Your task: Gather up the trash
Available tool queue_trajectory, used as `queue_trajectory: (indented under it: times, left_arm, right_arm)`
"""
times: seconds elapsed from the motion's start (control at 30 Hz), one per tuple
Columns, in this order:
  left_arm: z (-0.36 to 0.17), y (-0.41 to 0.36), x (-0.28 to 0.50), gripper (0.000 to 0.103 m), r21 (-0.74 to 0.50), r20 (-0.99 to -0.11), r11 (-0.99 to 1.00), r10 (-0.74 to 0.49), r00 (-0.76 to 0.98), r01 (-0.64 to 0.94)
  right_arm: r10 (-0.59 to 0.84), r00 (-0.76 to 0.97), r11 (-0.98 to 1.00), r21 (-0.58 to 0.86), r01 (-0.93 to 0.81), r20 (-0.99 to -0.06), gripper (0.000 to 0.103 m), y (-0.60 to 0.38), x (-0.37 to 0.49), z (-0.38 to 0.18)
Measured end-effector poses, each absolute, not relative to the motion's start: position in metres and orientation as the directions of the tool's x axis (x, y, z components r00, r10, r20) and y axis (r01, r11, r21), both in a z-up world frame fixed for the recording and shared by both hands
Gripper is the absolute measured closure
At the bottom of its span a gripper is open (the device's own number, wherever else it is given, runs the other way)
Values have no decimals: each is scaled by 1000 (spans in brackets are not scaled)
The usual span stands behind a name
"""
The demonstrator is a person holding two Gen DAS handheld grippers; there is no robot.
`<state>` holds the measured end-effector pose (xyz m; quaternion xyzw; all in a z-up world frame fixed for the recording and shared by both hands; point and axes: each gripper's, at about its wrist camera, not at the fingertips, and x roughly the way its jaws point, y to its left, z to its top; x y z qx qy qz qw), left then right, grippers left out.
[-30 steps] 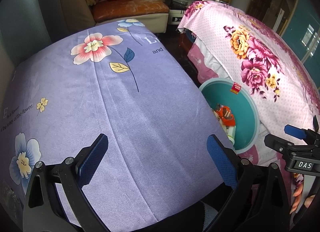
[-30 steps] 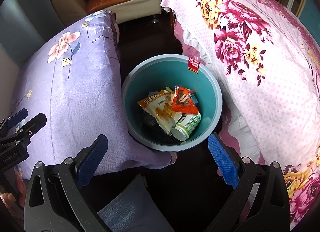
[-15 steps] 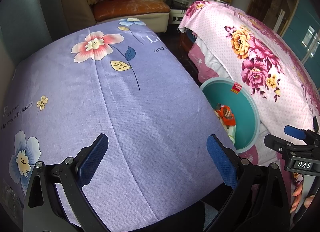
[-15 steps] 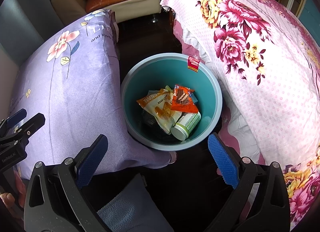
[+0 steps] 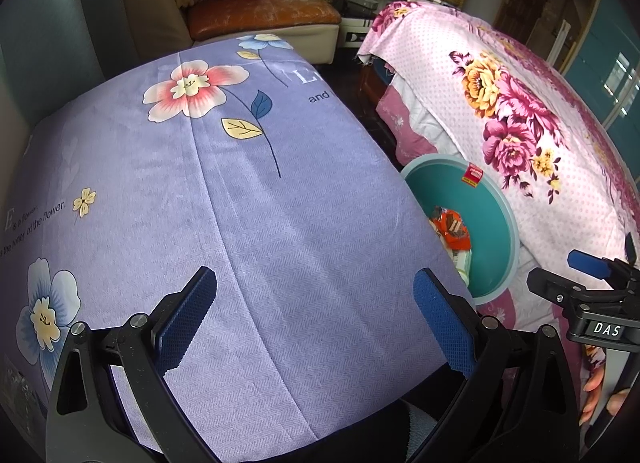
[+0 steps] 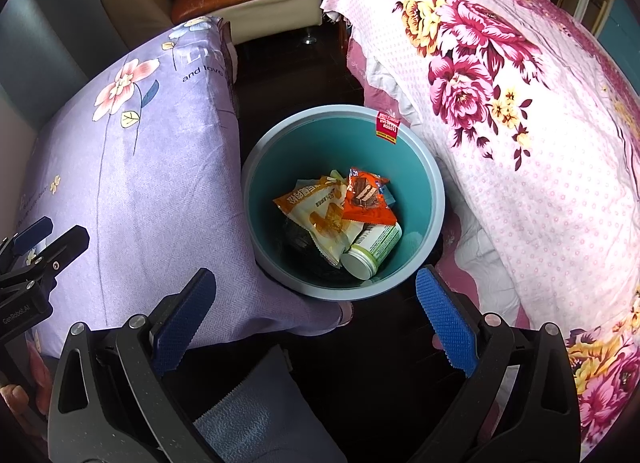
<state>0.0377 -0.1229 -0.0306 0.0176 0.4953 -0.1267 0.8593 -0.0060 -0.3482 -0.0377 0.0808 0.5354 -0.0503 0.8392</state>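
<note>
Purple cloth (image 5: 248,223) hides bin's (image 5: 505,203) left half, left view

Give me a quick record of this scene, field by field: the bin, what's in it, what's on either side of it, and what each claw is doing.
bin: teal bin on the dark floor, red label on its far rim
contents: yellow snack bag, orange wrapper, white-capped green jar, something dark beneath
left of bin: purple floral bedspread
right of bin: pink floral bedspread
left claw: open, empty, above the purple bedspread
right claw: open, empty, above the bin's near rim
loose trash outside bin: none visible
</note>
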Motion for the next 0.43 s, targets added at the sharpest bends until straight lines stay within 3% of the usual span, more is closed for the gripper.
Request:
queue_trajectory:
  times: [0.43]
  left_arm:
    - [-35, -117, 38, 4, -98, -864, 974, -185, 468, 203]
  right_arm:
    - [-1, 421, 983, 77, 169, -907, 7, -350, -6, -37]
